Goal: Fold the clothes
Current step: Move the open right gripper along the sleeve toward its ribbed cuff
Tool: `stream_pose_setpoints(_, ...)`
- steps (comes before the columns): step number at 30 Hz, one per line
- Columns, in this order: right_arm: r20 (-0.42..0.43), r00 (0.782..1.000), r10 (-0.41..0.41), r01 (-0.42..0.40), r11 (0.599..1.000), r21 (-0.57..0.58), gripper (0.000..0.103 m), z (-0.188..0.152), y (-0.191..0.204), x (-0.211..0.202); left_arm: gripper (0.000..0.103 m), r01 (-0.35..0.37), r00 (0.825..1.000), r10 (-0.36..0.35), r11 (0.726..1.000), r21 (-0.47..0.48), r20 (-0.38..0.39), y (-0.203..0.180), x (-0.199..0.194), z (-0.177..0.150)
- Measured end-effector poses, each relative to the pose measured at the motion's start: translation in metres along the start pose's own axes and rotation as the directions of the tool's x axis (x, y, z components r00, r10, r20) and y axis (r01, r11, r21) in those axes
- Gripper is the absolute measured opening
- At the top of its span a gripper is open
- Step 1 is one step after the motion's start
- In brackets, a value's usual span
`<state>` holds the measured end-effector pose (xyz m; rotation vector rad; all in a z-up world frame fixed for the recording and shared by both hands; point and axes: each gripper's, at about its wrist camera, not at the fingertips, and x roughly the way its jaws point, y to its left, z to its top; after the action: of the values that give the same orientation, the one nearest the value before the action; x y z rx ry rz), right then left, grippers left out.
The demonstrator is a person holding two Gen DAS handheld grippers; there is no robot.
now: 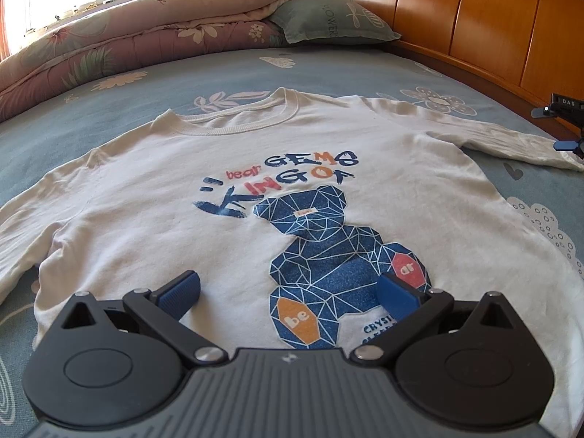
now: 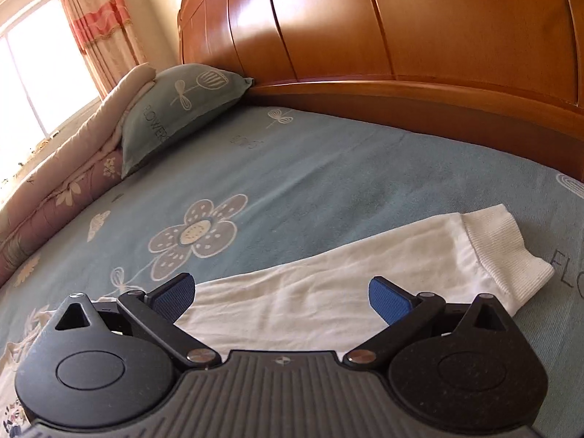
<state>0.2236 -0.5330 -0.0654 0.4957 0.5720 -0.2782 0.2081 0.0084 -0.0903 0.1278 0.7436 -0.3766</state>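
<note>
A white long-sleeved shirt with a blue bear print lies spread face up on the bed, collar toward the pillow. My left gripper hovers open over the lower front of the shirt, nothing between its blue pads. In the right wrist view the shirt's right sleeve lies stretched out flat, its ribbed cuff to the right. My right gripper stands open just over that sleeve, holding nothing. Its blue tips also show at the far right edge of the left wrist view, by the cuff.
The bed has a blue-grey flowered sheet. A folded quilt and a green pillow lie at the far side under the window. A wooden headboard runs along the right.
</note>
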Motion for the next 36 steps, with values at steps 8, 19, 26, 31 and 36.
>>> stream_pose_setpoints(8,-0.004,0.999,-0.047,0.048,0.994,0.103,0.103,-0.009,-0.031,-0.011,0.102,0.001,1.0,-0.001,1.0,0.003,0.006,0.0,0.0,-0.001)
stream_pose_setpoints(19,-0.054,0.997,-0.058,0.059,0.998,0.006,0.103,0.016,-0.007,0.039,0.102,0.002,1.0,-0.002,1.0,0.015,0.021,0.0,0.001,-0.002)
stream_pose_setpoints(26,-0.046,0.995,-0.092,0.092,0.996,-0.003,0.103,0.033,-0.005,0.033,0.102,0.001,1.0,-0.002,1.0,0.017,0.025,0.0,0.002,-0.002)
stream_pose_setpoints(31,-0.113,0.991,0.078,-0.083,0.996,-0.035,0.103,0.003,0.001,-0.004,0.102,-0.003,1.0,0.002,1.0,0.018,0.025,-0.001,0.001,-0.002)
stream_pose_setpoints(36,-0.147,0.987,0.062,-0.062,0.998,0.004,0.103,-0.022,-0.02,-0.016,0.102,-0.001,1.0,0.0,1.0,0.015,0.025,0.0,0.001,-0.002)
